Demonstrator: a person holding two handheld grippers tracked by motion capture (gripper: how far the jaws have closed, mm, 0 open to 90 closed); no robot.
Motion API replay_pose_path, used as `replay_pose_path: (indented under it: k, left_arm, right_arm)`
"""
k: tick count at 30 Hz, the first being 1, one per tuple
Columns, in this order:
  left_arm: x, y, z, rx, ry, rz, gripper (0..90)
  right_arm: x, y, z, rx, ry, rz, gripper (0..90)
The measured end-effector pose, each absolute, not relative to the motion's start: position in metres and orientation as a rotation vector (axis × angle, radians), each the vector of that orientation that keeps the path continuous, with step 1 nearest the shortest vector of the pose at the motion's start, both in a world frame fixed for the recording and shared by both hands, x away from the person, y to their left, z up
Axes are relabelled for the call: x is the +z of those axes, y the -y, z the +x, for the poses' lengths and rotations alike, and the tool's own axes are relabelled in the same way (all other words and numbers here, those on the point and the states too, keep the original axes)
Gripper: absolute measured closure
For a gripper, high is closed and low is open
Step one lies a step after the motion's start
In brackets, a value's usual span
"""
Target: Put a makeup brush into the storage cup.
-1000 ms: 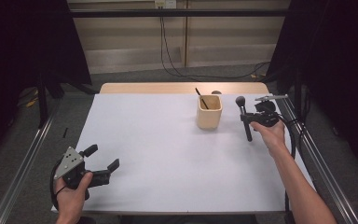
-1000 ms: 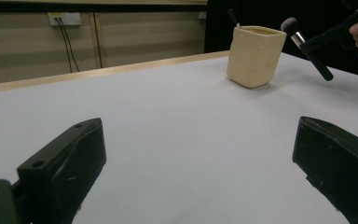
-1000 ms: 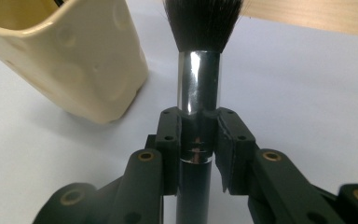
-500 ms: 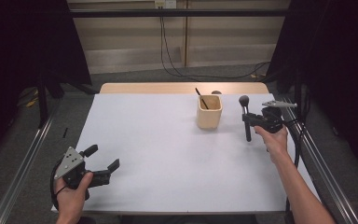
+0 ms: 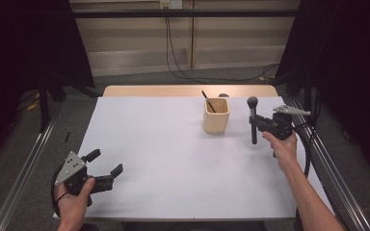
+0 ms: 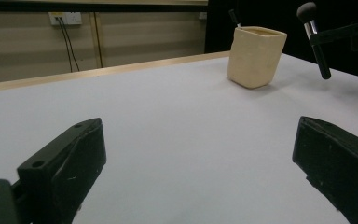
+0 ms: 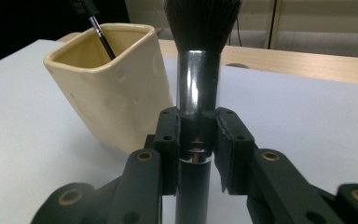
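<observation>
White-topped table [image 5: 173,163] w/ bare wood strip at far edge; cream cup [image 5: 216,115] stands on it, right of centre

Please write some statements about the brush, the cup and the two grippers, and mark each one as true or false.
1. The right gripper is shut on the makeup brush. True.
2. The brush lies flat on the table. False: it is held roughly upright above the table, bristles on top.
3. The beige cup already holds a thin dark stick-like item. True.
4. The left gripper grips the cup. False: its jaws stand open and hold nothing, at the near left of the table, far from the cup.
5. The brush is inside the cup. False: in the high view it is to the right of the cup, apart from it.
</observation>
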State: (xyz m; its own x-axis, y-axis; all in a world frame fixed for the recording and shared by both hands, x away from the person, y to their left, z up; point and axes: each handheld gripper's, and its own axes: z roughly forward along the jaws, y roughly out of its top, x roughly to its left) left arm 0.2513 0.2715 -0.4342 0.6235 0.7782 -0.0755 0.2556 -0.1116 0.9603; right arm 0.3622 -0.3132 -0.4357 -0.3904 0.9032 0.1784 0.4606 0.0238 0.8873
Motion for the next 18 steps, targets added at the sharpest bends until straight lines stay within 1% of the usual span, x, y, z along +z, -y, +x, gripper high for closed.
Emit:
replay_pose_path:
  k: [18]
  left_arm:
    - [-0.433, -0.27, 0.25, 0.553, -0.84, 1.676, 2.7]
  right_arm:
    - [-0.416, 0.317, 0.351, 1.489, -1.742, 1.301, 72.6]
